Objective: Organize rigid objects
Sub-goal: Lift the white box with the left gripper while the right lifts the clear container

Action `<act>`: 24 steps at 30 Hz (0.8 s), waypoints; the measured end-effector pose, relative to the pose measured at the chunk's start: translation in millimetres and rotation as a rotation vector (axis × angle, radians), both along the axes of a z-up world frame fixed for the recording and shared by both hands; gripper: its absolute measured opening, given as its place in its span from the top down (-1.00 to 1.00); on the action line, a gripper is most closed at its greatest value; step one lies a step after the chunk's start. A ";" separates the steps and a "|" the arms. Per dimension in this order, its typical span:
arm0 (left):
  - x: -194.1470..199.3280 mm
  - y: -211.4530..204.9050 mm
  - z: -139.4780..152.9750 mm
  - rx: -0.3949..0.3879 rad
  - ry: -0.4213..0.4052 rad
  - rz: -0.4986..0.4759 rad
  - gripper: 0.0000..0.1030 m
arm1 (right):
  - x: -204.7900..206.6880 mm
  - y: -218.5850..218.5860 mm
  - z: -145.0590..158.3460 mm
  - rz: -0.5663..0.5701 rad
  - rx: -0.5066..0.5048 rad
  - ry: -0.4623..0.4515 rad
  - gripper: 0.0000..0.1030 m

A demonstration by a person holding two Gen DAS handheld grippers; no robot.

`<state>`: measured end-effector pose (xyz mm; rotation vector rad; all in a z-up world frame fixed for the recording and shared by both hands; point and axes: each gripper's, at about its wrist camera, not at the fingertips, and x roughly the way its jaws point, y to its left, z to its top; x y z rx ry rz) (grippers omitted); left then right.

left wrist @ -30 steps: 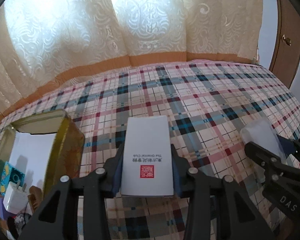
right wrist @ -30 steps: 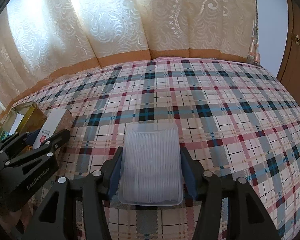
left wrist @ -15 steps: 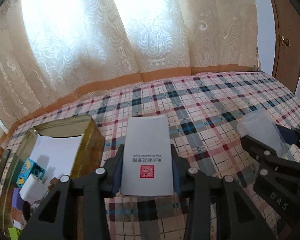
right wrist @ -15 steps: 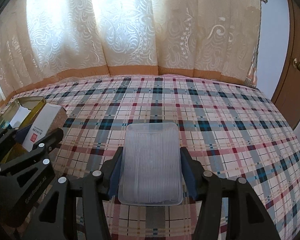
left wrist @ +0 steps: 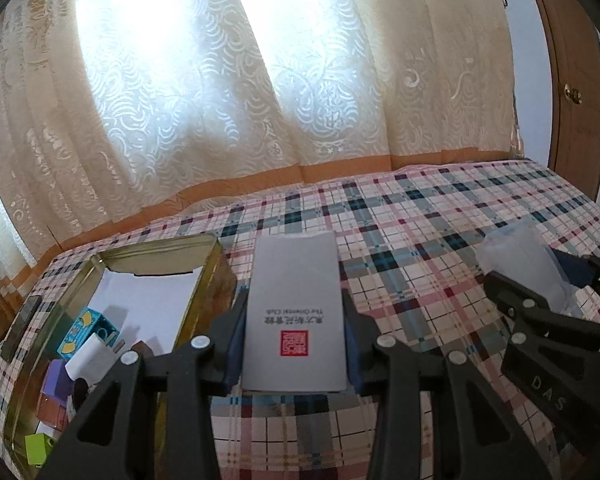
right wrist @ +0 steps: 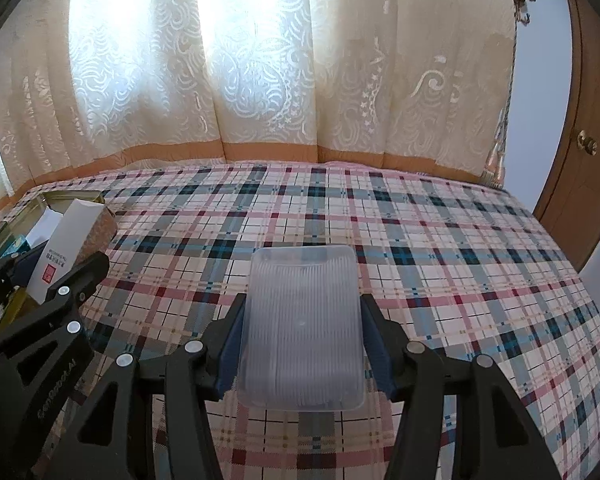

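My left gripper (left wrist: 294, 316) is shut on a white carton with a red seal (left wrist: 295, 312), held above the plaid bed just right of an open gold tin (left wrist: 208, 280). The tin holds several small boxes, among them a teal one (left wrist: 86, 330) and a purple one (left wrist: 56, 380). My right gripper (right wrist: 302, 332) is shut on a clear ribbed plastic case (right wrist: 302, 328), held above the bed. The right gripper and its case (left wrist: 520, 264) show at the right of the left wrist view; the left gripper and carton (right wrist: 66, 240) show at the left of the right wrist view.
The plaid bedspread (right wrist: 440, 248) fills the lower half of both views. Cream lace curtains (right wrist: 260, 80) hang behind the bed. A wooden door (right wrist: 588, 140) stands at the right. A dark phone (left wrist: 20, 330) lies left of the tin.
Both grippers have risen and tilted up with their loads; more curtain shows. The left gripper has moved so the open tin and its contents come further into view.
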<state>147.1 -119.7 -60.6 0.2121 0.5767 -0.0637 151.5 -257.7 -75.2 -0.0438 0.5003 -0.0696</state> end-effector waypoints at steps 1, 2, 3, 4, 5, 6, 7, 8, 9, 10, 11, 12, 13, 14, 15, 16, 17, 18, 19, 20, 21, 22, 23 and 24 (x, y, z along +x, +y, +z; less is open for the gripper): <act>-0.8 0.4 0.0 -0.001 -0.002 0.001 0.22 | -1.6 1.0 0.3 -0.001 -0.005 -0.005 -0.10; -2.0 0.8 0.2 -0.002 -0.006 0.002 0.22 | -3.6 2.2 0.9 -0.002 -0.010 -0.012 -0.10; -2.8 1.0 0.4 -0.002 -0.008 0.002 0.22 | -6.1 2.8 1.9 -0.005 -0.015 -0.025 -0.10; -3.9 1.6 1.0 -0.004 -0.014 0.004 0.22 | -8.3 3.0 2.8 -0.007 -0.017 -0.036 -0.10; -4.8 1.8 1.4 -0.005 -0.018 0.005 0.22 | -10.5 3.2 3.7 -0.009 -0.019 -0.047 -0.10; -5.7 2.1 1.8 -0.005 -0.020 0.006 0.22 | -11.6 3.0 4.1 -0.010 -0.019 -0.052 -0.10; -6.6 2.6 2.1 -0.006 -0.024 0.007 0.22 | -12.2 2.7 4.3 -0.010 -0.017 -0.054 -0.10; -7.7 3.3 2.5 -0.007 -0.027 0.008 0.22 | -12.8 3.0 4.5 -0.009 -0.015 -0.055 -0.10; -8.2 3.8 2.9 -0.008 -0.029 0.009 0.22 | -13.4 2.7 4.6 -0.010 -0.013 -0.058 -0.10; -9.6 4.7 3.3 -0.009 -0.031 0.010 0.22 | -13.6 2.6 4.8 -0.011 -0.013 -0.062 -0.10; -10.4 5.1 3.3 -0.010 -0.033 0.011 0.22 | -14.5 2.7 5.1 -0.010 -0.012 -0.068 -0.10; -12.5 6.2 3.6 -0.010 -0.037 0.012 0.22 | -15.3 2.9 5.2 -0.010 -0.013 -0.073 -0.10; -13.7 7.0 3.7 -0.011 -0.039 0.012 0.22 | -15.9 3.4 5.1 -0.010 -0.015 -0.075 -0.10; -15.2 7.7 4.0 -0.011 -0.042 0.012 0.22 | -16.7 4.3 5.0 -0.010 -0.018 -0.078 -0.10; -16.9 8.4 4.1 -0.011 -0.045 0.012 0.22 | -17.2 5.0 4.9 -0.010 -0.020 -0.081 -0.10; -18.5 8.9 4.3 -0.010 -0.047 0.012 0.22 | -18.3 5.9 4.7 -0.010 -0.022 -0.085 -0.10; -19.9 9.0 4.5 -0.009 -0.050 0.011 0.22 | -19.9 6.6 4.9 -0.011 -0.023 -0.090 -0.10; -21.7 8.9 4.7 -0.007 -0.055 0.010 0.22 | -21.4 7.2 4.9 -0.011 -0.023 -0.095 -0.10; -23.6 9.1 5.0 -0.005 -0.059 0.009 0.22 | -22.6 7.6 5.0 -0.010 -0.022 -0.099 -0.10; -25.4 9.2 5.3 -0.003 -0.062 0.007 0.22 | -23.6 7.8 5.1 -0.009 -0.021 -0.102 -0.10; -26.5 9.6 5.6 -0.002 -0.064 0.007 0.22 | -24.5 7.9 5.2 -0.008 -0.020 -0.106 -0.10; -28.0 10.1 6.0 -0.003 -0.067 0.006 0.22 | -25.5 8.2 5.2 -0.008 -0.020 -0.110 -0.10; -29.1 10.4 6.2 -0.003 -0.068 0.004 0.22 | -26.4 8.5 5.3 -0.007 -0.019 -0.113 -0.10; -30.1 11.2 6.5 -0.005 -0.069 0.004 0.22 | -27.3 8.7 5.1 -0.006 -0.019 -0.115 -0.10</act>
